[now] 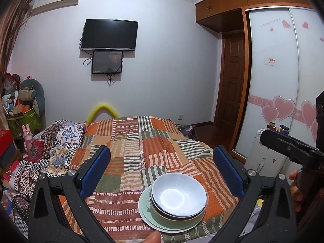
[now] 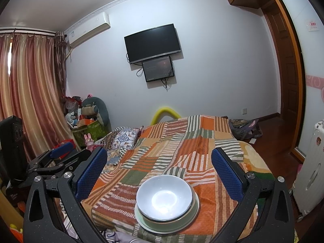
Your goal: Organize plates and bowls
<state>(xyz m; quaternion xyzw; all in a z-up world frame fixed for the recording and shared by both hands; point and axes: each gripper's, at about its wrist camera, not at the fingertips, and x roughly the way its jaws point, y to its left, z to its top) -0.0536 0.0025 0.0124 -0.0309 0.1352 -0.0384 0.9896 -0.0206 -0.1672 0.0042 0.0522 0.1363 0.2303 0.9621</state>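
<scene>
On the striped orange patchwork bedspread (image 2: 182,141), at six o'clock, a white bowl (image 2: 164,195) nests in a green bowl (image 2: 194,210) on a pale green plate (image 2: 141,221). Left gripper (image 1: 162,170) and right gripper (image 2: 160,172) hover spread wide, grasping nothing.

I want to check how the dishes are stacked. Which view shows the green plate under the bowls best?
The left wrist view: the green plate shows a broad crescent left of the bowls. The right wrist view shows only a thin rim.
</scene>
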